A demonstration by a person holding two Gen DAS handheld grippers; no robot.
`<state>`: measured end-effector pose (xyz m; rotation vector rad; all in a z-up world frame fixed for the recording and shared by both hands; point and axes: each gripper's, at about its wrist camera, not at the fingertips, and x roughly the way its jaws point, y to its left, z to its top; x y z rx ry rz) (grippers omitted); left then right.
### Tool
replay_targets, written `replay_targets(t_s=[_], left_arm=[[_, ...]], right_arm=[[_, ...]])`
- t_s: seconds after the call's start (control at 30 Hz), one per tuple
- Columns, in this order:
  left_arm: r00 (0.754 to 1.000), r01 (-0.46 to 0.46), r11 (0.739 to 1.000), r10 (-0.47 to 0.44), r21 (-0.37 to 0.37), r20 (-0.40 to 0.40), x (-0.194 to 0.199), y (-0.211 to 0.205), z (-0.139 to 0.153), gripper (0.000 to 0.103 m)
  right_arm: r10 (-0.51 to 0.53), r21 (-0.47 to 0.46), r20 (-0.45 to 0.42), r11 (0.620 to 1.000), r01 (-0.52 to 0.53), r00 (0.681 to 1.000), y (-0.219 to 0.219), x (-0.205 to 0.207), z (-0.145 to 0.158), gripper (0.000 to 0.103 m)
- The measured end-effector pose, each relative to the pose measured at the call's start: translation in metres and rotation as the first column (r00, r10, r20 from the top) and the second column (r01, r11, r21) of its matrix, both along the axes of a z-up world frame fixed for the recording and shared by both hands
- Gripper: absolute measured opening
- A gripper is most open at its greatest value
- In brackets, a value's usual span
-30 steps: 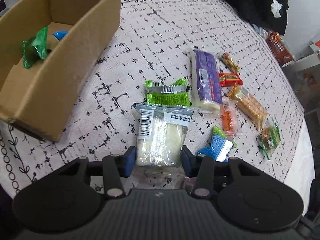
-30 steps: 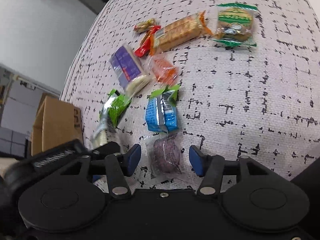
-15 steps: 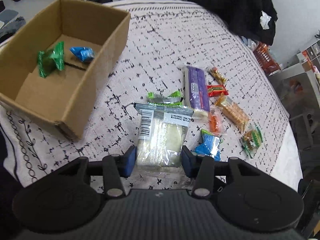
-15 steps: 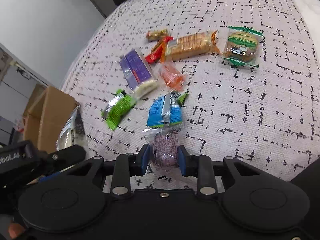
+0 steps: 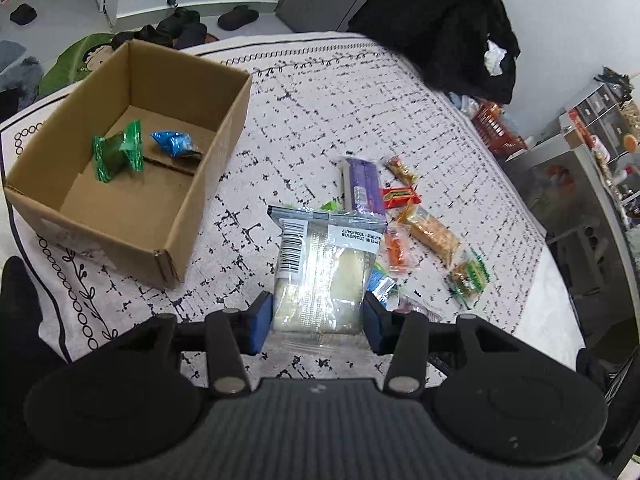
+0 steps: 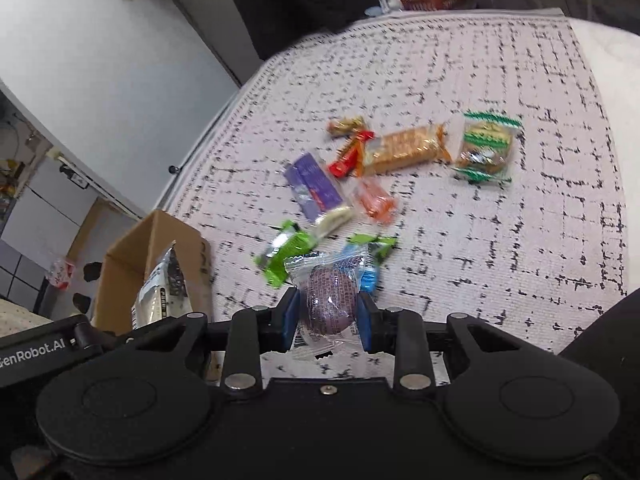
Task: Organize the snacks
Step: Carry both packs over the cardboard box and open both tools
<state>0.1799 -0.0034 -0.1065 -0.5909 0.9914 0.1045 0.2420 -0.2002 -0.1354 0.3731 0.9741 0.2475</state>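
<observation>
My left gripper (image 5: 318,320) is shut on a clear pack of pale wafers (image 5: 324,272) and holds it above the table, right of the open cardboard box (image 5: 176,236). The box holds a green packet (image 5: 118,154) and a blue packet (image 5: 174,144). My right gripper (image 6: 328,316) is shut on a round purple cake in a clear wrapper (image 6: 330,300), lifted off the cloth. The wafer pack (image 6: 160,292) and the box (image 6: 128,264) also show at the left of the right wrist view.
Loose snacks lie on the patterned cloth (image 6: 500,220): a purple bar (image 5: 362,184), a red candy (image 5: 400,194), an orange cracker pack (image 5: 434,236), a green biscuit pack (image 5: 468,278), a lime packet (image 6: 286,250), a blue packet (image 6: 368,264). A dark coat (image 5: 440,20) hangs behind the table.
Both grippers have risen from the cloth. The right gripper closed on the purple cake and lifted it. The left gripper carried the wafer pack up, bringing the box more into view.
</observation>
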Motion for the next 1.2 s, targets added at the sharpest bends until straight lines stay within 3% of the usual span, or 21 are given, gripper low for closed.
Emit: replay_targets(t_s=[0.73,1.2], left_arm=[[0.989,-0.083,0.996,0.085,-0.029,0.118,-0.031,0.06,0.045,0.047],[0.98,-0.138,0.989,0.143,-0.045,0.136,-0.04,0.109,0.051,0.047]], right_arm=[[0.064,0.023,0.15,0.997,-0.069,0.987,0.064,-0.027,0.061,0.03],[0.127,0.023,0.175,0.991,-0.133,0.976,0.115,-0.029,0.074,0.03]])
